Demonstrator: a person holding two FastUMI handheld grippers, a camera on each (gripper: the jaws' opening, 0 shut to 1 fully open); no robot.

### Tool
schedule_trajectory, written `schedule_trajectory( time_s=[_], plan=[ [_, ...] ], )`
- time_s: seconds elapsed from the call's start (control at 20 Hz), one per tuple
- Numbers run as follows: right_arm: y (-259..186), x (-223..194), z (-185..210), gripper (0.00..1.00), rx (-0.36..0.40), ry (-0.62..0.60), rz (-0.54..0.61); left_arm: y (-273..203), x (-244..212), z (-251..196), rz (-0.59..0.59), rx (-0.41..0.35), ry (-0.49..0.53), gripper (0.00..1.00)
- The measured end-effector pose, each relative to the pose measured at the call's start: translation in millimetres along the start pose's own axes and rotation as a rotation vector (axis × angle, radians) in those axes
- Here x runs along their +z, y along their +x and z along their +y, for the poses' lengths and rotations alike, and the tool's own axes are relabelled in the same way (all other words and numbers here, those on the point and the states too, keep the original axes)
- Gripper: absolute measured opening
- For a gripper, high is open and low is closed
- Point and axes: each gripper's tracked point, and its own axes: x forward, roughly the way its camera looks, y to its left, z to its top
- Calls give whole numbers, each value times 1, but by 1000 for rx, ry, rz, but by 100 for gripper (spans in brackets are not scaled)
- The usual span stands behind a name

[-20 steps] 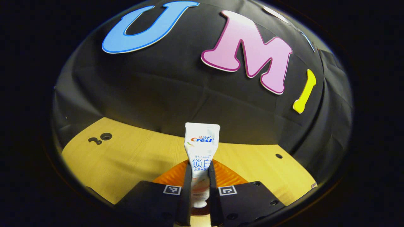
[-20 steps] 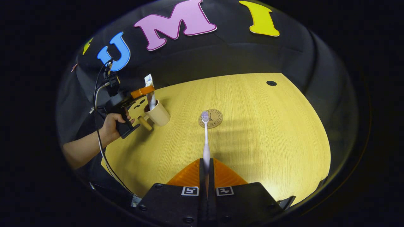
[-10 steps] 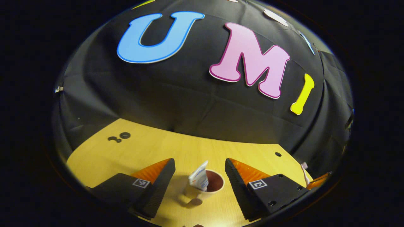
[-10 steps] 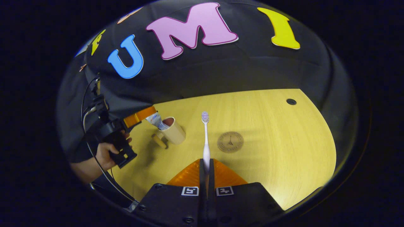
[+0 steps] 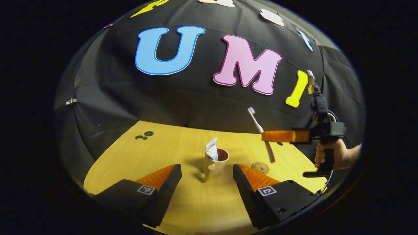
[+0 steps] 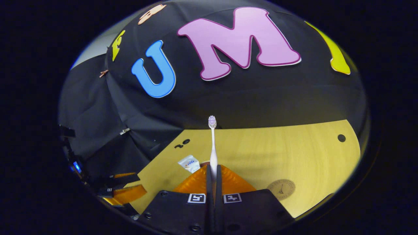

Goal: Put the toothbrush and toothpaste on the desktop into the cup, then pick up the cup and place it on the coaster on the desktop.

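Since a second ago the left gripper (image 5: 207,182) has let go of the white toothpaste tube (image 5: 211,148) and drawn back from the cup, while the right gripper (image 6: 213,178) has swung across from above the coaster toward the cup.

In the left gripper view, the left gripper's fingers stand wide apart over the light wooden table (image 5: 169,153), with nothing between them. Just beyond them stands the beige cup with a brown inside (image 5: 215,163), upright on the table, its knob-like handle turned toward the camera. The toothpaste tube leans in the cup against its left rim, its flat end sticking up. To the right of the cup, apart from it, lies the round brown coaster (image 5: 260,167), bare. Farther right and higher, a hand (image 5: 329,154) holds the right gripper (image 5: 266,135) above the table, and the pale pink toothbrush (image 5: 260,132) is clamped crosswise in it, head up and tilted left.

In the right gripper view, the right gripper's fingers are closed narrowly on the toothbrush (image 6: 213,147) handle, the bristle head pointing away. The toothpaste tube (image 6: 189,163) shows just left of the fingers, and the coaster (image 6: 281,189) lies at lower right.
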Motion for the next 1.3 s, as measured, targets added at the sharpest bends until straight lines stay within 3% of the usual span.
schedule_trajectory(
  time_s=[0.2, 0.4, 0.6, 1.05, 1.2, 1.25, 1.3],
  plan=[
    [48, 8, 23, 5, 59, -82, -101, -25, -13, -18, 20, -31, -32, 98],
    [90, 6, 22, 5, 38, -138, -164, -26, -22, -11, 43, -25, 12, 98],
    [121, -9, 15, 5, 23, -95, -168, -25, -32, 8, 59, 6, -12, 98],
    [142, -57, 5, 5, 13, -45, -156, -18, -63, 16, 123, 27, -21, 98],
    [138, -69, 7, 9, 0, -95, -150, -10, -66, 6, 129, 6, -2, 98],
    [135, -69, 7, 15, -5, -95, -152, -7, -66, 2, 128, -1, 5, 98],
    [131, -68, 3, 0, -17, -93, -162, -5, -66, 0, 128, -5, 8, 98]
  ],
)
